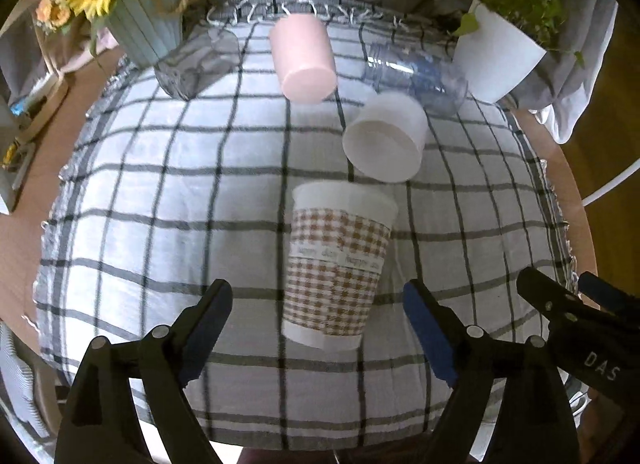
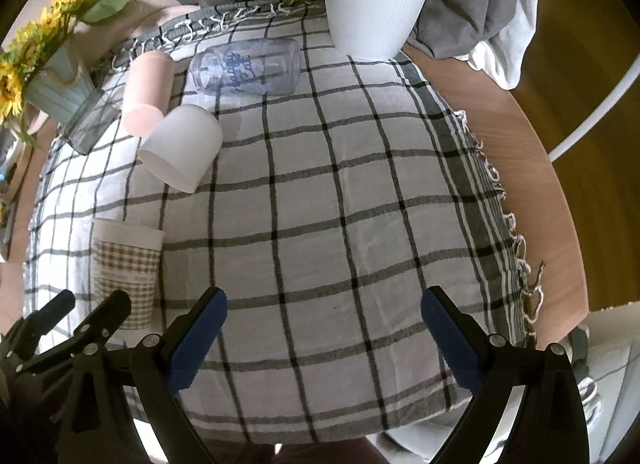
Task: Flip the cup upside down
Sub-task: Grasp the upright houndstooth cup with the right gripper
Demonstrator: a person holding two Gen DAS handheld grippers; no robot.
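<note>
A paper cup with a brown gingham sleeve (image 1: 336, 268) lies on the checked cloth, its base towards me and its rim away. It also shows in the right wrist view (image 2: 126, 264) at the left. My left gripper (image 1: 316, 300) is open, its fingers either side of the cup's base end and apart from it. My right gripper (image 2: 324, 304) is open and empty over bare cloth, to the right of the cup. The right gripper's fingers (image 1: 560, 304) show at the right edge of the left wrist view.
Behind the gingham cup lie a white cup (image 1: 384, 136), a pink cup (image 1: 304, 60), a clear bottle (image 1: 416, 72) and a clear glass (image 1: 196, 64). A white plant pot (image 1: 500, 52) and a sunflower vase (image 1: 140, 24) stand at the back. The checked cloth (image 2: 340, 204) covers a round wooden table (image 2: 540, 184).
</note>
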